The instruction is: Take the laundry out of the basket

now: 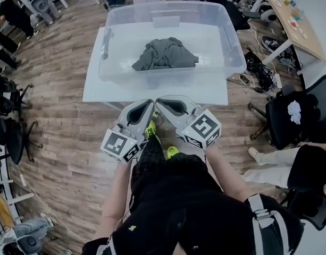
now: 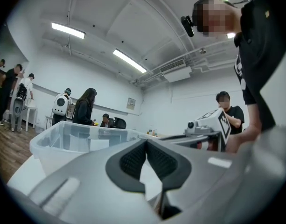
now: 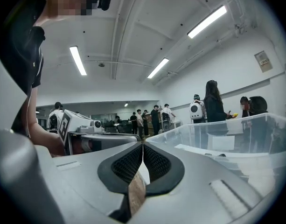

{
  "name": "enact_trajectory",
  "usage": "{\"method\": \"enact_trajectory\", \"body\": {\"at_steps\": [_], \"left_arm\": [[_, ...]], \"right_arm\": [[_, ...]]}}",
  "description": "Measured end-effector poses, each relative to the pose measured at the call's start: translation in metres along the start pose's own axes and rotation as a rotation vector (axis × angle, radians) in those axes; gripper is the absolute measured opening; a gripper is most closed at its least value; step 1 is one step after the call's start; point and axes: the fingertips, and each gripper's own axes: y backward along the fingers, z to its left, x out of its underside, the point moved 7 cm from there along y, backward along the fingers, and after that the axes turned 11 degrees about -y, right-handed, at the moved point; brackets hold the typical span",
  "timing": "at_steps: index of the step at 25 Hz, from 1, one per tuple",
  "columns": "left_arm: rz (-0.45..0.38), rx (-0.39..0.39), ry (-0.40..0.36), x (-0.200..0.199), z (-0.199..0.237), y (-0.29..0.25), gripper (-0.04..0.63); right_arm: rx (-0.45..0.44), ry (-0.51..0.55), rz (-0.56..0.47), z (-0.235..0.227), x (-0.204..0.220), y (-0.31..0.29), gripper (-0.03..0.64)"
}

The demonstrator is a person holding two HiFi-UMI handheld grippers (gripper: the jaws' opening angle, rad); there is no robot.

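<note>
You hold the left gripper (image 1: 149,104) and right gripper (image 1: 158,101) pinched closed and empty, tips side by side at frame centre, while the grey laundry (image 1: 165,54) lies in the basket (image 1: 232,47) above them.

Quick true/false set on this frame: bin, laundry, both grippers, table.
1. The gray garment lies inside the clear bin. True.
2. The left gripper holds the garment. False: it is shut on nothing and is short of the bin.
3. The right gripper is shut and empty. True.
4. The bin stands on the floor. False: it stands on a white table.
</note>
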Motion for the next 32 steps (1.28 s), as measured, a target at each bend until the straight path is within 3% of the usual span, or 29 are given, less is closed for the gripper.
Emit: {"method": "enact_trajectory", "body": {"at_steps": [12,32], "left_arm": [[-0.062,0.106,-0.021,-0.025,0.112,-0.071,0.009],[-0.085,0.254,-0.009,-0.028,0.214,-0.144,0.009]], "right_arm": [[0.106,0.068,-0.033,-0.068,-0.07,-0.075,0.002],[0.261,0.098,-0.034,-0.138,-0.114,-0.144,0.002]]}}
